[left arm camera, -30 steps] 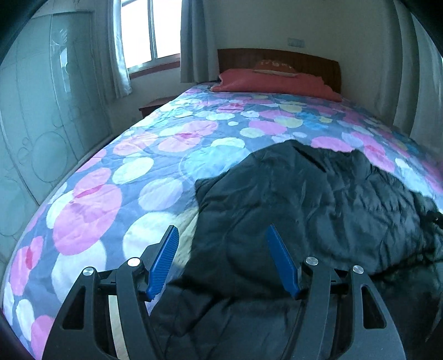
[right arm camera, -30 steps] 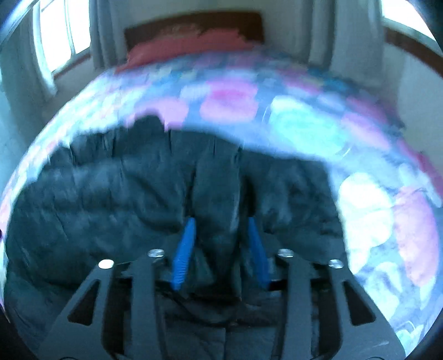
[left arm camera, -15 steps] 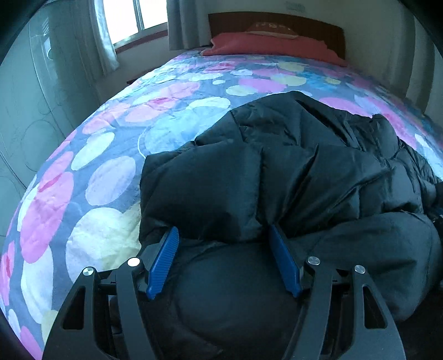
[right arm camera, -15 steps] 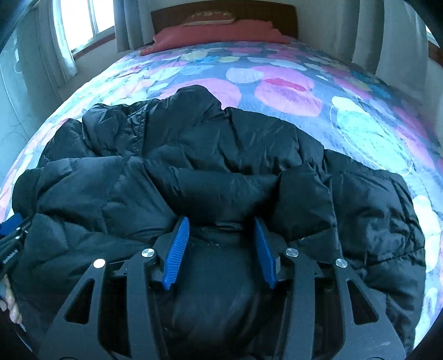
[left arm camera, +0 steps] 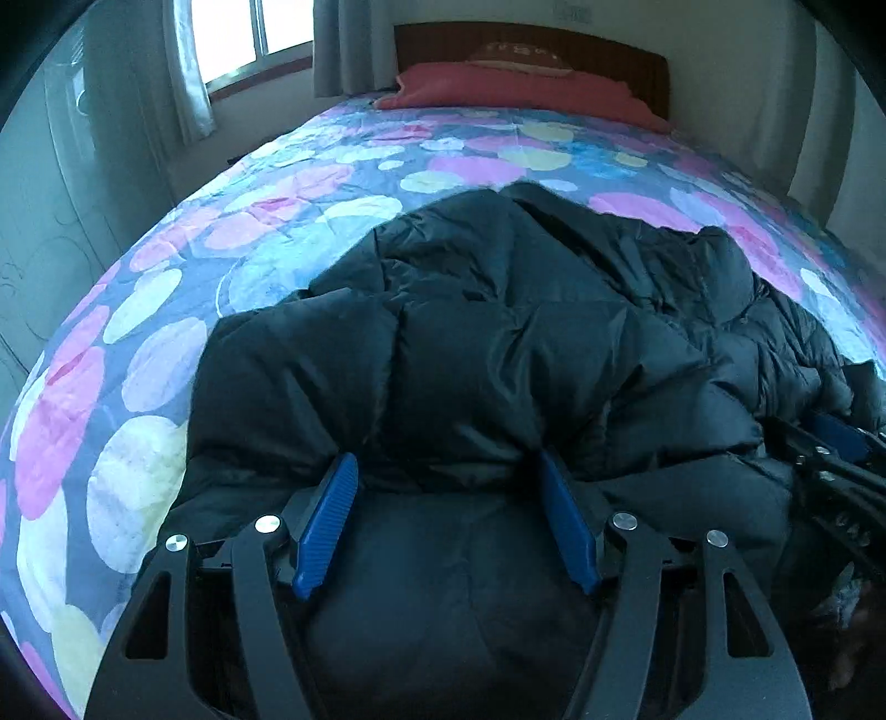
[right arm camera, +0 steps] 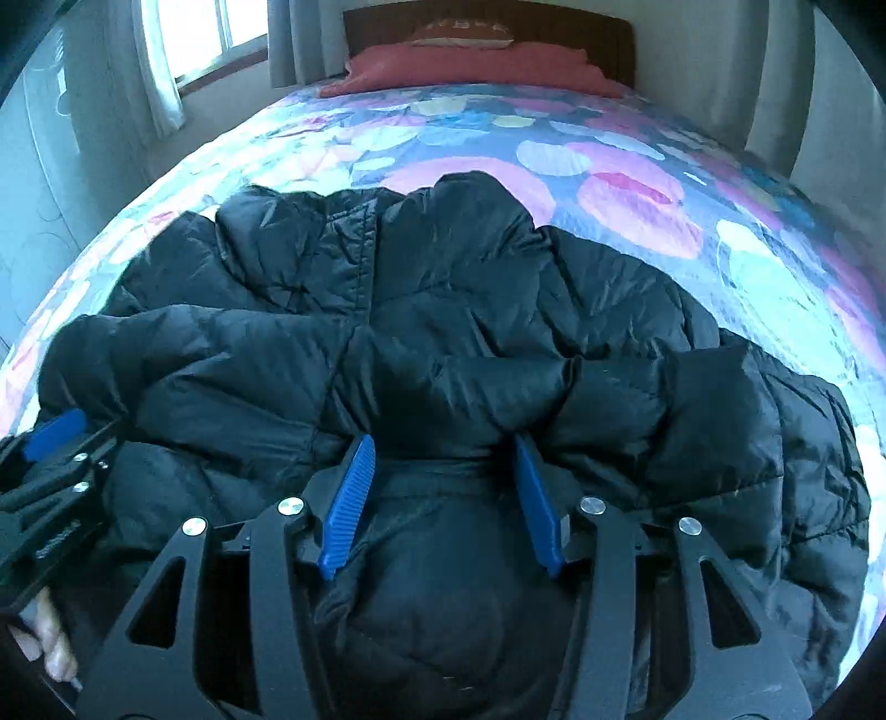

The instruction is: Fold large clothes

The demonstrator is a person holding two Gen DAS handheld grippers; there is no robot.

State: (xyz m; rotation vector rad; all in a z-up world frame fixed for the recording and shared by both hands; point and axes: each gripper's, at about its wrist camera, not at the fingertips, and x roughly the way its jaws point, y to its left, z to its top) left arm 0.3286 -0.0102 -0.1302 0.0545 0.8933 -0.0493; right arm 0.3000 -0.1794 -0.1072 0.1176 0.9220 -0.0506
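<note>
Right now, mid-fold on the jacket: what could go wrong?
1. The right gripper is opening with a thick fold of the puffy black jacket between its pads; the slick fabric may spring back.
2. The left gripper holds an equally bulky bunch, so uneven release could skew the fold on the bedspread.

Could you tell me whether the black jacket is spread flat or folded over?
Folded over: the black jacket's near part lies doubled onto the rest.

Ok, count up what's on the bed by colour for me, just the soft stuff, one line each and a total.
Black: 1, the puffer jacket
Red: 1, the long pillow at the headboard
Brown patterned: 1, the small cushion on top of it
Multicoloured dots: 1, the bedspread
Total: 4
</note>
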